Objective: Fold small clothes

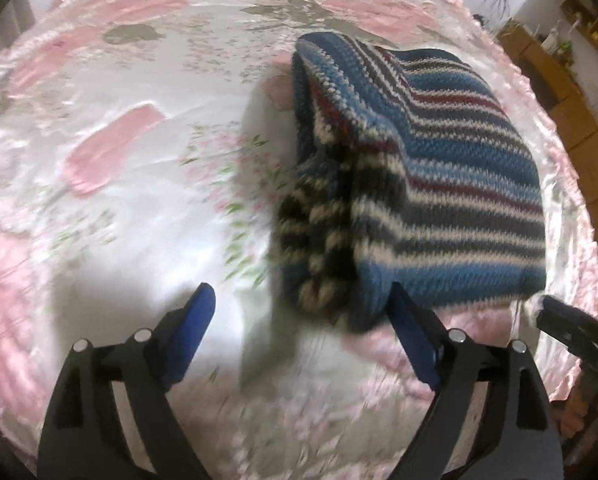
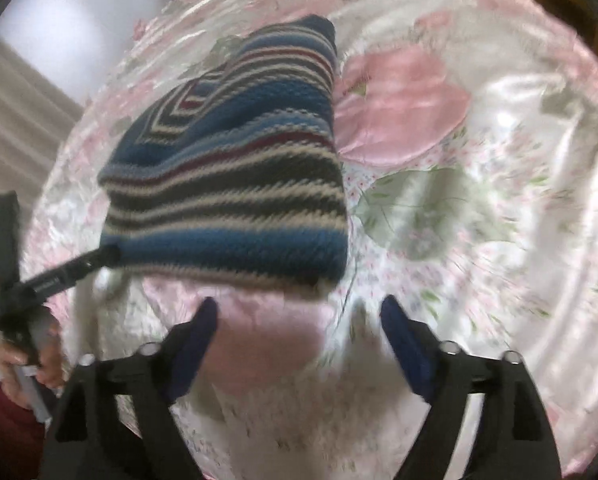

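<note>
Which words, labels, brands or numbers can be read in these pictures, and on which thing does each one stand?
None can be read.
Left claw: pale marks on its black arm, too blurred to read.
Striped knit garment: no label shows.
Floral satin cover: flower print only, no text.

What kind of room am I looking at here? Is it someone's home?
Most likely a home, though I can't say which room. A striped knitted garment lies folded on a shiny pink floral cloth, which could be a bedspread or a tablecloth. Wooden shelves holding small ornaments stand behind.

Folded sweater [image 1: 439,184] on bedspread [image 1: 139,208], seemingly off-centre
</note>
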A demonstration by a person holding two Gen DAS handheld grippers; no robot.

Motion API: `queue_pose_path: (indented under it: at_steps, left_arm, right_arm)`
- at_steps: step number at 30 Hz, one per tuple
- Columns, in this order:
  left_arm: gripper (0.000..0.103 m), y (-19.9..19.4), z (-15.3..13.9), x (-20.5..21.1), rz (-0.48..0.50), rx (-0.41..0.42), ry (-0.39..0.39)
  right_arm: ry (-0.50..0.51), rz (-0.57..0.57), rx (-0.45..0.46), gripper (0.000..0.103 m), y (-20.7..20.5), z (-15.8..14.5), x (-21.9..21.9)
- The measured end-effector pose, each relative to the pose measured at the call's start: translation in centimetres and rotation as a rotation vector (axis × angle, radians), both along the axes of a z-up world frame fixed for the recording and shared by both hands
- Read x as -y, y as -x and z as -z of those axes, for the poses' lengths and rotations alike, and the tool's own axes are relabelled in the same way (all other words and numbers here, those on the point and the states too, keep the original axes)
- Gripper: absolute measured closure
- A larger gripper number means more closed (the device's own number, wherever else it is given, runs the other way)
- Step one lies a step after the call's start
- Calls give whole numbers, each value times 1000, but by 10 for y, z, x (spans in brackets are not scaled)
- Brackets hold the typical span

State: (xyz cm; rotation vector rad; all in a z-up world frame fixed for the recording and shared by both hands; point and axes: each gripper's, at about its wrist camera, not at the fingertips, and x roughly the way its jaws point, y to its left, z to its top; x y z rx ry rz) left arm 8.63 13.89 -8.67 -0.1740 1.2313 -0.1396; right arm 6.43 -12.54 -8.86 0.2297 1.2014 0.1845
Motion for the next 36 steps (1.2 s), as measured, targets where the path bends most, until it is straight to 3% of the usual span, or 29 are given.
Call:
queue_pose_path:
  at_steps: [3, 6, 17, 24, 36]
  left_arm:
    - [16, 20, -13, 0, -10, -1, -33]
    - [15, 38, -27, 0, -12, 16, -47]
    - [13, 84, -76, 3, 4, 92, -117]
    - [13, 103, -97, 5, 0, 138, -141]
    - [13, 120, -108, 8, 9, 158, -145]
  right_arm:
    - [62, 8, 13, 8, 16, -17, -13]
    - [42, 13, 32, 4, 28, -35, -22]
    - [80, 12, 113, 4, 70, -82, -37]
    - [74, 37, 116, 4, 89, -91, -32]
    - [73, 33, 116, 4, 96, -92, -37]
